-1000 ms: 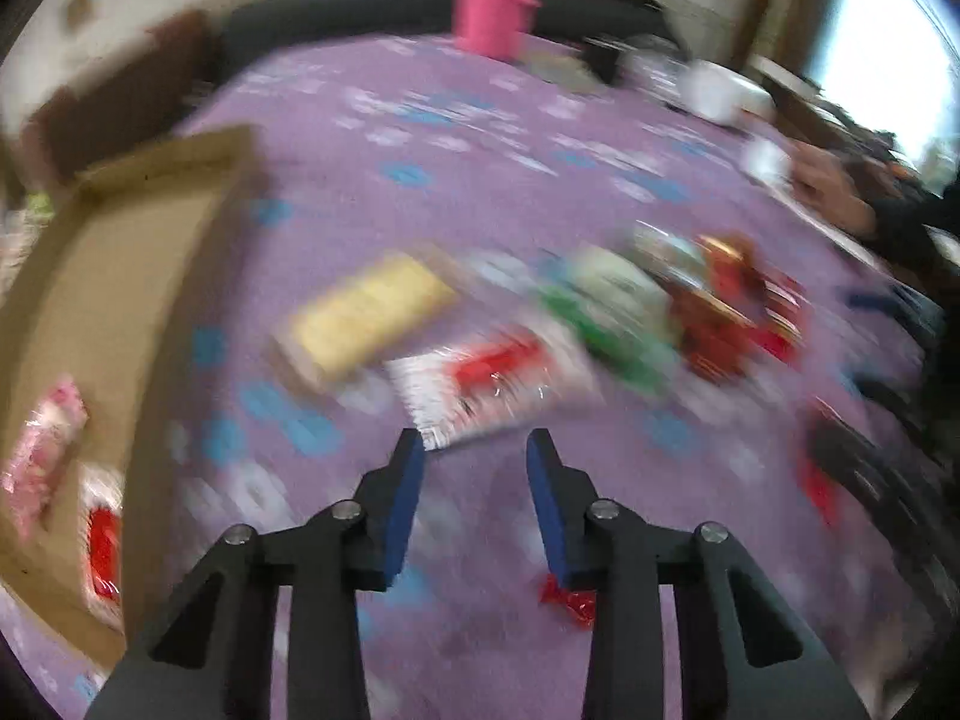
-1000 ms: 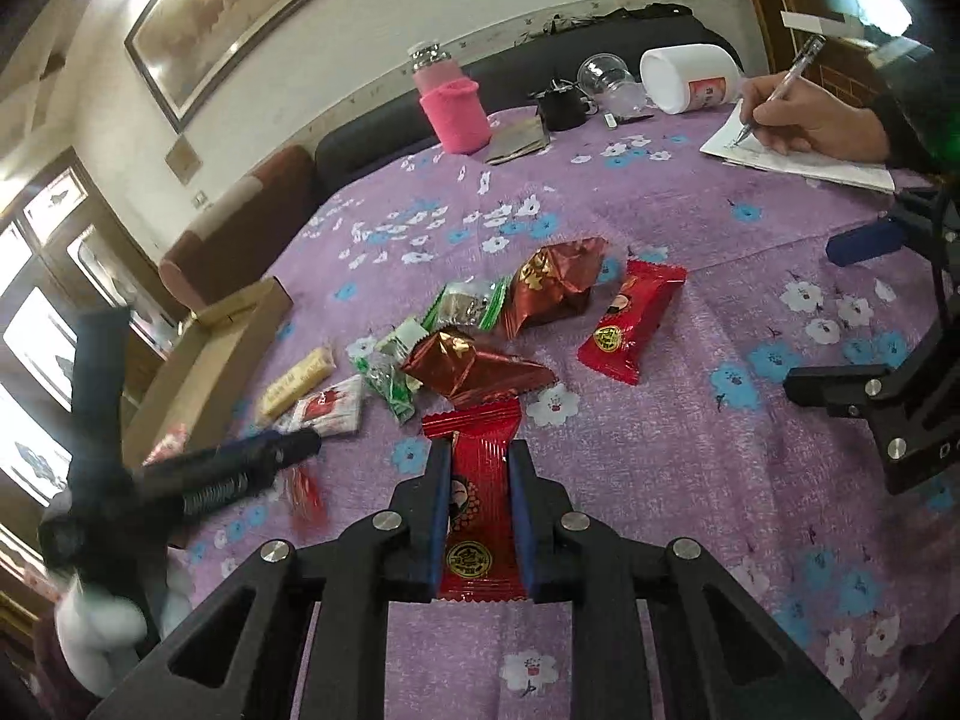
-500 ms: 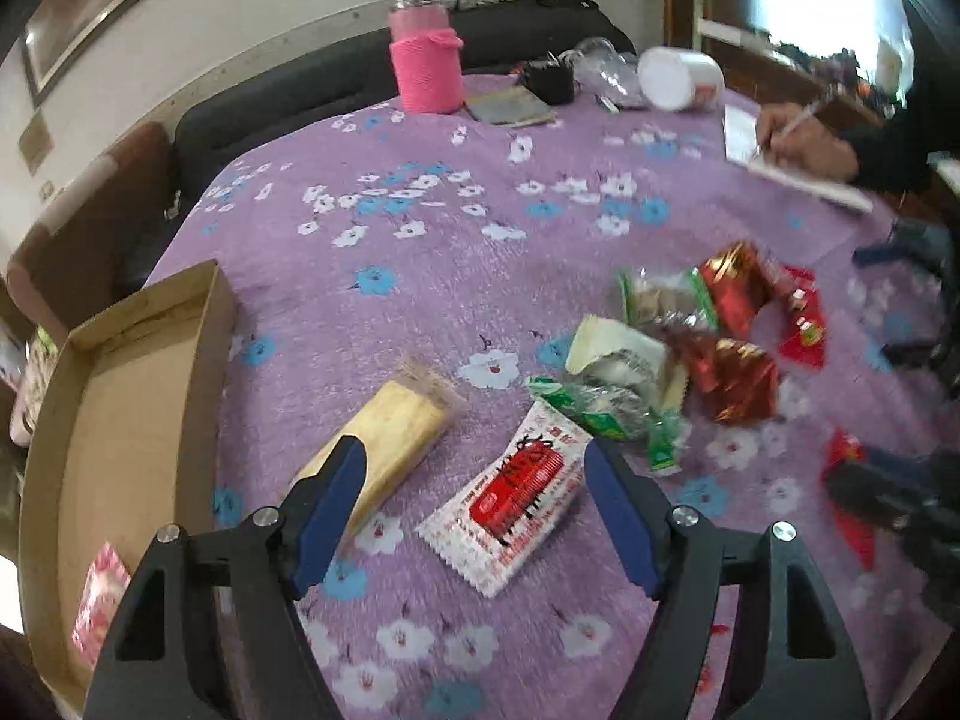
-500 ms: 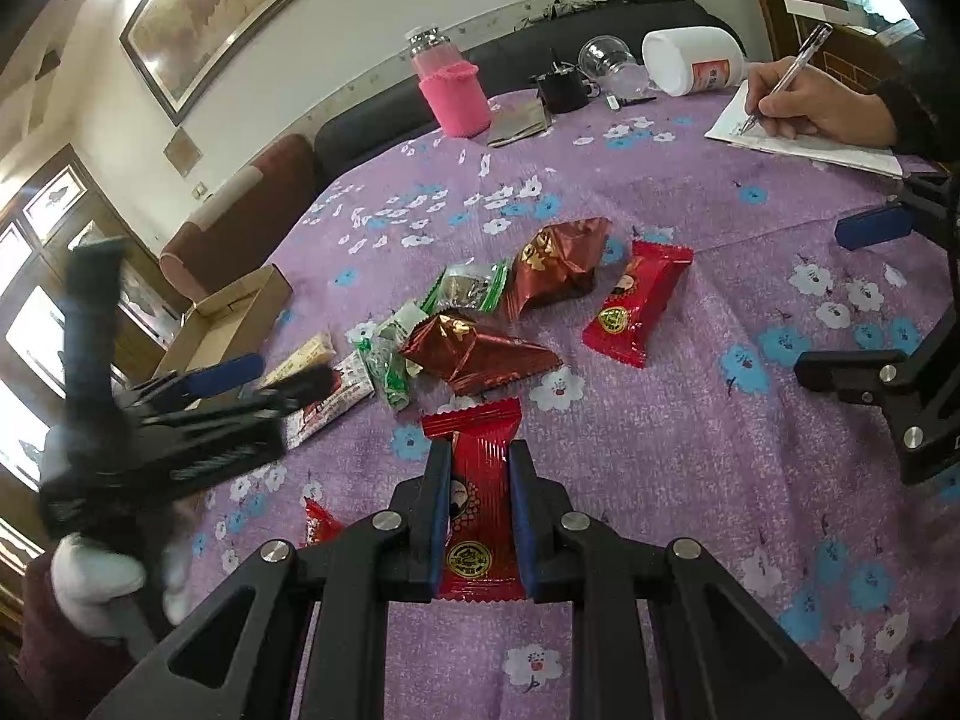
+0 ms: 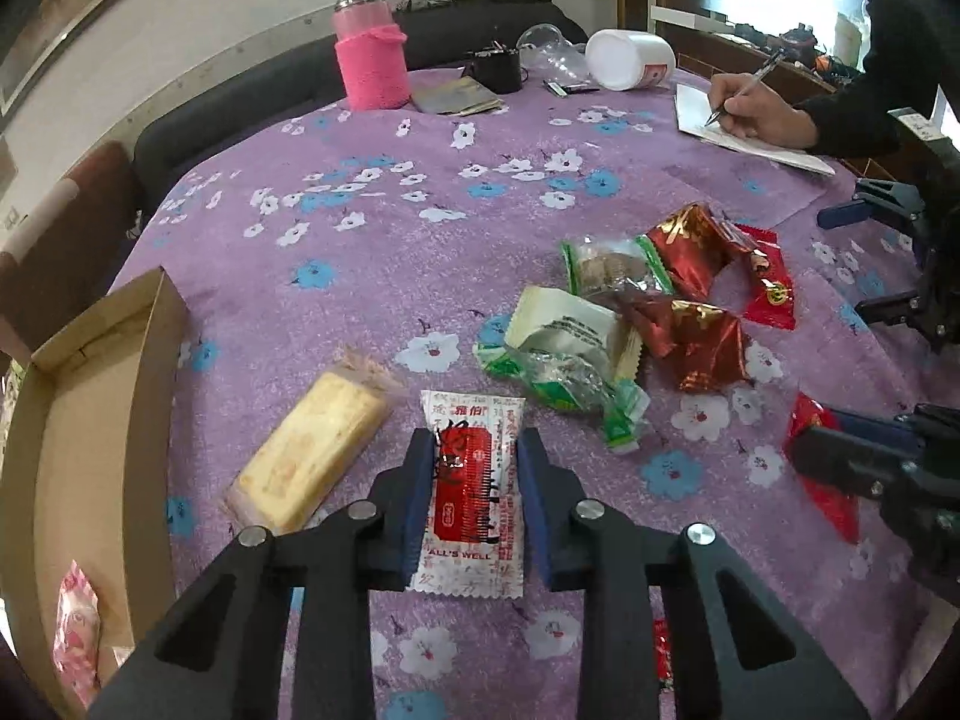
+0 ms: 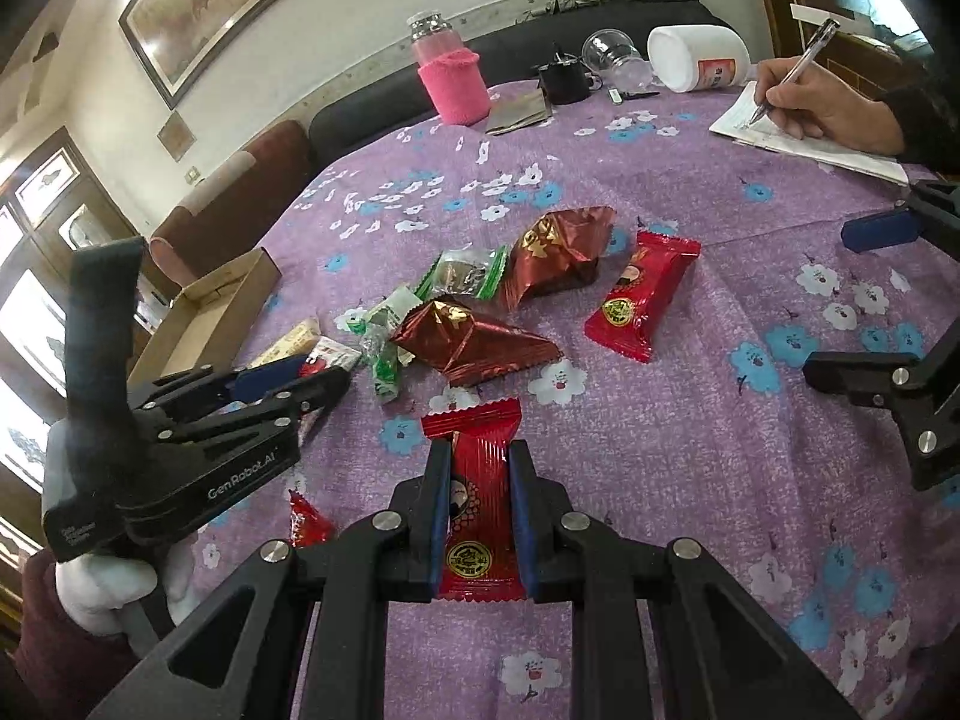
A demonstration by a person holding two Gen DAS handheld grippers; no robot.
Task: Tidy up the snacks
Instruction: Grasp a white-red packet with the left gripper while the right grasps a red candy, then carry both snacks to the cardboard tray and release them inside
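My left gripper (image 5: 474,450) points down at the purple flowered cloth. Its jaws are closing, and the blue pads press both long edges of a white and red packet (image 5: 474,498). A yellow biscuit pack (image 5: 312,450) lies just left of it. The open cardboard box (image 5: 150,372) stands at the left with a pink packet (image 5: 75,630) inside. In the right wrist view my right gripper (image 6: 478,456) is shut on a red packet (image 6: 474,516) that rests on the cloth. My left gripper (image 6: 312,378) shows there at the left, held by a white-gloved hand.
Green packs (image 5: 564,372), red foil packs (image 5: 690,336) and a red packet (image 6: 642,294) lie heaped mid-table. A small red wrapper (image 6: 309,522) lies near me. At the back stand a pink bottle (image 5: 369,54) and a white jar (image 5: 630,60). A person's hand (image 6: 828,102) writes at the far right.
My left gripper swung right from the box, opened wide over the white and red packet, then closed onto its edges. The right gripper kept still on the red packet.
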